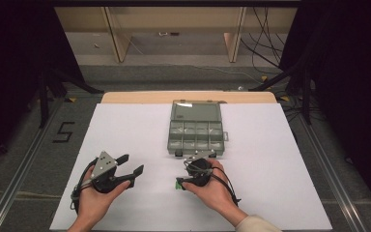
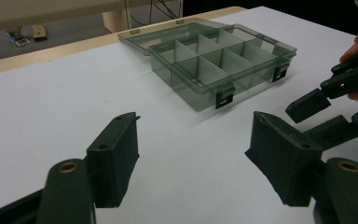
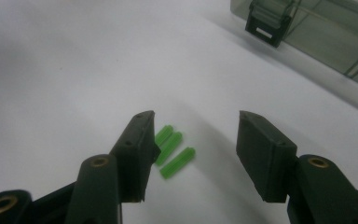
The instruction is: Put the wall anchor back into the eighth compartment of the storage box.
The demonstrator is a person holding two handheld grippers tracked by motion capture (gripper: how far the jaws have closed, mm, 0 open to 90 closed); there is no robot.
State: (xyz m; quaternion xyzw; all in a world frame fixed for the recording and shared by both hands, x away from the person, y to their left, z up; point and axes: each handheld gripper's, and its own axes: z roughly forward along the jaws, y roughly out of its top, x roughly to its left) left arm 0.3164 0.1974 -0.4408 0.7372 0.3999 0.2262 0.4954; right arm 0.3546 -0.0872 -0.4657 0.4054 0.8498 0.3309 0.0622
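A grey see-through compartment box [image 1: 195, 130] lies open mid-table, its lid flat behind it and its cells [image 2: 214, 58] looking empty. Three small green plastic plugs [image 3: 172, 149] lie side by side on the white sheet, just in front of the box's near left corner [image 1: 178, 185]. My right gripper [image 3: 196, 116] is open, tilted down over them, with the plugs close to its left jaw and nothing gripped. In the high view the right gripper [image 1: 182, 182] sits under the person's hand. My left gripper [image 1: 133, 164] is open and holds nothing, left of the box and pointing toward it [image 2: 195, 119].
A white sheet [image 1: 125, 130] covers the table, with a wooden edge [image 1: 188, 96] at the far side. The box's black latches [image 2: 224, 96] face me. The right gripper [image 2: 314, 116] reaches into the left gripper view at the right. Cables and table legs lie on the floor beyond.
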